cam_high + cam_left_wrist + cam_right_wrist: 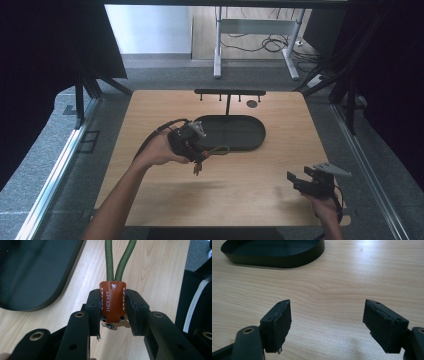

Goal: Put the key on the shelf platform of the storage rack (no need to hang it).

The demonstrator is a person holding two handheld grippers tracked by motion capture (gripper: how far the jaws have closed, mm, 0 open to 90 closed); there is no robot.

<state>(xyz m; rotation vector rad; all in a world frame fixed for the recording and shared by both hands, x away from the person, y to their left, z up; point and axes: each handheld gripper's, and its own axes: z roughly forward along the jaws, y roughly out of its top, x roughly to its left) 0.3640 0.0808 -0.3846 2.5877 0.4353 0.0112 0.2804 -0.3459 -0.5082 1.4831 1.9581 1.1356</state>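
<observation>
Left hand-held gripper point(113, 312) clamps brown leather tab point(113, 302) of keychain just beside black oval tray point(250, 145). Green cord loop point(117, 260) runs lengthwise away from jaws, toward tray. Right hand-held gripper point(327, 325) gapes wide, well apart from tray, above bench point(240, 190).

worktop point(260, 180): light wood, pretty bare
tray point(250, 142): dark oval thing, sits toward the back middle
rack point(229, 93): black T-shaped bar with small pegs, just behind the tray
background: white desk frame point(218, 50), cables on floor
</observation>
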